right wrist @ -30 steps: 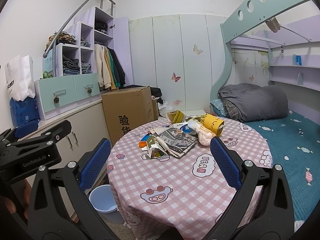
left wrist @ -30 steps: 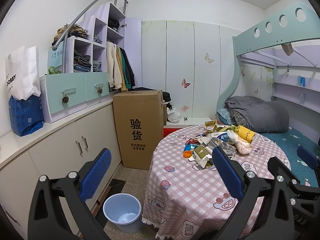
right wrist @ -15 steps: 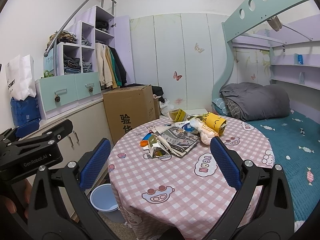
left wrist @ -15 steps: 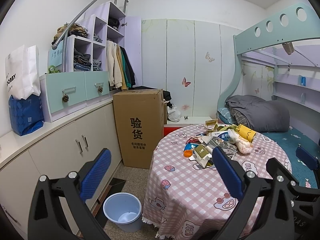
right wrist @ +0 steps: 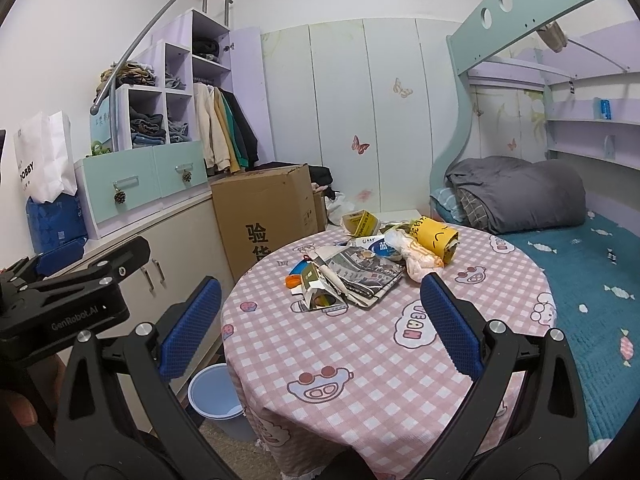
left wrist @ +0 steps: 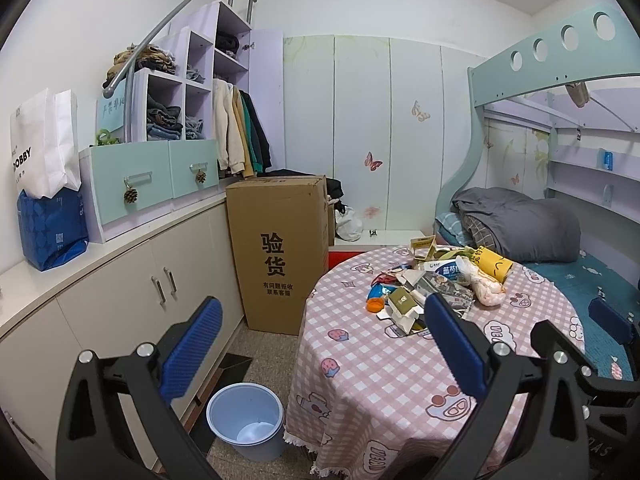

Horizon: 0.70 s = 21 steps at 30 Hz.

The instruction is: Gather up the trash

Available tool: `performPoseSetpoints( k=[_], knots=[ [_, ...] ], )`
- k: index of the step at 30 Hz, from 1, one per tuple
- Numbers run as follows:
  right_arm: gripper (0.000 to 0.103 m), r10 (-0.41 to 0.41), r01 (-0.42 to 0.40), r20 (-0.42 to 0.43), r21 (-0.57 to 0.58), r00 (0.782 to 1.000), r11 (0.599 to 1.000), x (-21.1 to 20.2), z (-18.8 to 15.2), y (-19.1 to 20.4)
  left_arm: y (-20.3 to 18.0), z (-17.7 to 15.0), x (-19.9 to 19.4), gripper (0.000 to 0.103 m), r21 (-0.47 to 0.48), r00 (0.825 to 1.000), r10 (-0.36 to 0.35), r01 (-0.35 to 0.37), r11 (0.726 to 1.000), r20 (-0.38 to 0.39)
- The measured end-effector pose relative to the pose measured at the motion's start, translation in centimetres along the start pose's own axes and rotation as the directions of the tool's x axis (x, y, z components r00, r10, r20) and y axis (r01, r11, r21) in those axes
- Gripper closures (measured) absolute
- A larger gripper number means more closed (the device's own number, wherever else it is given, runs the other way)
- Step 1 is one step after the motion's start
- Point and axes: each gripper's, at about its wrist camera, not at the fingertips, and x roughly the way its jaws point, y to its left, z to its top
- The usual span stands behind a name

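Observation:
A heap of trash (right wrist: 360,264) lies on the far half of a round table with a pink checked cloth (right wrist: 360,360): papers, small cartons, a yellow cup (right wrist: 434,237), a crumpled plastic bag (right wrist: 416,256) and an orange cap (right wrist: 292,280). The heap also shows in the left wrist view (left wrist: 432,284). A light blue bin (left wrist: 244,420) stands on the floor left of the table, also seen in the right wrist view (right wrist: 214,398). My left gripper (left wrist: 320,344) is open and empty, near the table's left edge. My right gripper (right wrist: 316,328) is open and empty, above the table's near half.
A tall cardboard box (left wrist: 280,248) stands behind the table beside a low cabinet run (left wrist: 120,280). A bunk bed with a grey duvet (right wrist: 516,196) is on the right. The left gripper's body (right wrist: 72,300) shows at the left of the right wrist view.
Both grippers have drifted slightly; the view has shifted a little and the table sits a touch farther right in the right wrist view. Jaws stay open. Nothing has been picked up.

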Motion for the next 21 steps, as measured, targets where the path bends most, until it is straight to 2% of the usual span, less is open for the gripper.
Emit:
performPoseSetpoints(
  k=[9,14,19,21],
  knots=[
    [0.006,0.01,-0.009,-0.027,0.032,1.0,0.999,0.8,-0.2,-1.5,-1.2,-0.2,0.8,0.004,0.014,1.0,-0.001,0.002,1.0,-0.026],
    [0.006,0.018,-0.016,-0.04,0.049,0.999,0.999,1.8,-0.3,-2.5,-1.7,-0.5,2.3,0.004,0.012,0.997,-0.005,0.006,1.0,-0.071],
    [0.006,0.033,-0.028,-0.082,0.061,0.996,0.998,4.0,-0.6,-3.9,-2.3,-0.8,4.7,0.004,0.01,0.991,-0.014,0.015,1.0,-0.131],
    [0.006,0.016,-0.009,-0.11,0.067,0.994,0.998,5.5,-0.8,-4.7,-2.8,-1.0,6.1,0.004,0.011,0.987,-0.019,0.021,1.0,-0.157]
  ],
)
